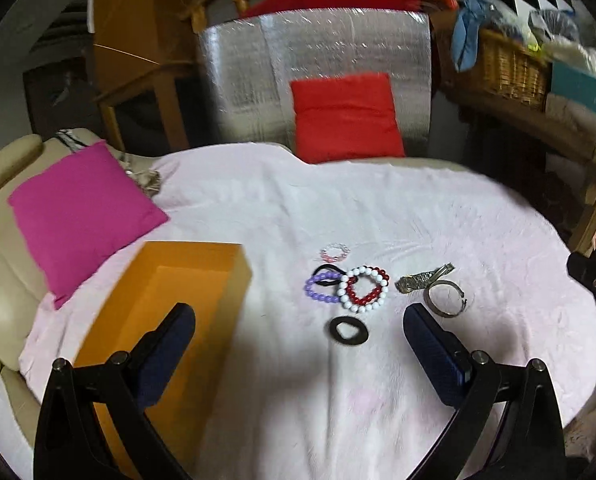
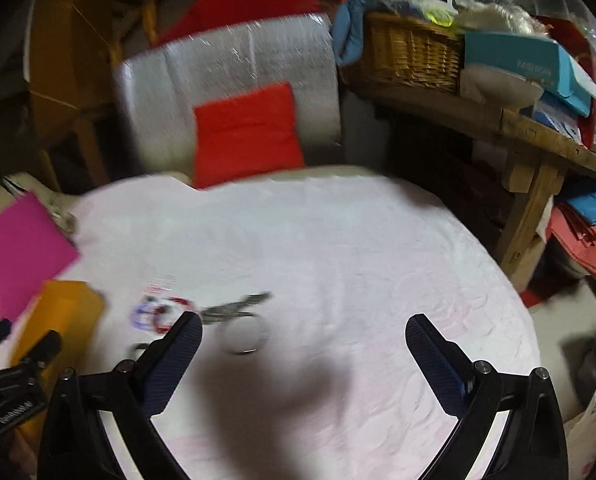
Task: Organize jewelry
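Jewelry lies in a cluster on the pale pink cloth (image 1: 377, 208): a red and white bead bracelet (image 1: 363, 289), a purple bead bracelet (image 1: 321, 289), a pale pink one (image 1: 335, 252), a dark flat ring (image 1: 349, 331), a metal bangle (image 1: 445, 299) and a metal watch band (image 1: 423, 279). An open orange box (image 1: 166, 320) stands left of them. My left gripper (image 1: 299, 316) hovers open just in front of the cluster, with nothing between its fingers. My right gripper (image 2: 303, 328) is open and holds nothing; the blurred bangle (image 2: 244, 336) and bracelets (image 2: 160, 314) lie by its left finger.
A magenta cushion (image 1: 82, 216) lies at the left edge, a red cushion (image 1: 345, 118) against a silver foil panel (image 1: 317, 60) behind the cloth. A wooden shelf with a wicker basket (image 2: 411, 56) and boxes stands at the right. The orange box (image 2: 58, 320) shows left in the right wrist view.
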The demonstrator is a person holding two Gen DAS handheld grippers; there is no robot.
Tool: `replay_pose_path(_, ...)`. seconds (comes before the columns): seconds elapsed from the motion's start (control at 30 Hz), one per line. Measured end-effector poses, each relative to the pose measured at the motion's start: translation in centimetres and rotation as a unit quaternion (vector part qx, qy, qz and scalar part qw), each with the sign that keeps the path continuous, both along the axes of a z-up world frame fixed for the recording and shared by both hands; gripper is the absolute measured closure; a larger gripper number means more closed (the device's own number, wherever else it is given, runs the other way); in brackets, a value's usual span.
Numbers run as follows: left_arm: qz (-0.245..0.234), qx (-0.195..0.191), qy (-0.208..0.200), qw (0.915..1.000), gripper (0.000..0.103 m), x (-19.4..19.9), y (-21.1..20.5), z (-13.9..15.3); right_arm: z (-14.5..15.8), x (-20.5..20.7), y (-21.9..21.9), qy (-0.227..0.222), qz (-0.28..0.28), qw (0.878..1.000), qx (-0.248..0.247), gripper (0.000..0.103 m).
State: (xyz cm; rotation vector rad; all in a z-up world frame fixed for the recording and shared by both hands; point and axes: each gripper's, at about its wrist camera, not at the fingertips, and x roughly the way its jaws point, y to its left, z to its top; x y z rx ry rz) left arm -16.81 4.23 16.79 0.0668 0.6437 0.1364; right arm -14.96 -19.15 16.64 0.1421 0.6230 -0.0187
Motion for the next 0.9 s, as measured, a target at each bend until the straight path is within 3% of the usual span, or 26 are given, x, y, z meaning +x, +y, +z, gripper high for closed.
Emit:
replay_pose_path(0.13, 0.009, 0.008, -0.016, 0.9998, 0.000, -2.7, 1.0, 1.6, 1.4, -3.0, 1.7, -0.014, 0.005, 1.000, 0.019, 0.000)
replay_pose_path(0.5, 0.035, 0.017, -0.030, 0.9988, 0.000, -6.5, 2.9, 2.9, 2.4, -7.0, 4.9, -0.069, 0.022, 0.997, -0.008, 0.000)
replay_pose_path(0.9, 0.051, 0.020, -0.035, 0.9979, 0.000, -6.2, 4.0, 2.5, 0.6, -5.2, 7.2, -0.031, 0.049, 0.997, -0.043, 0.000)
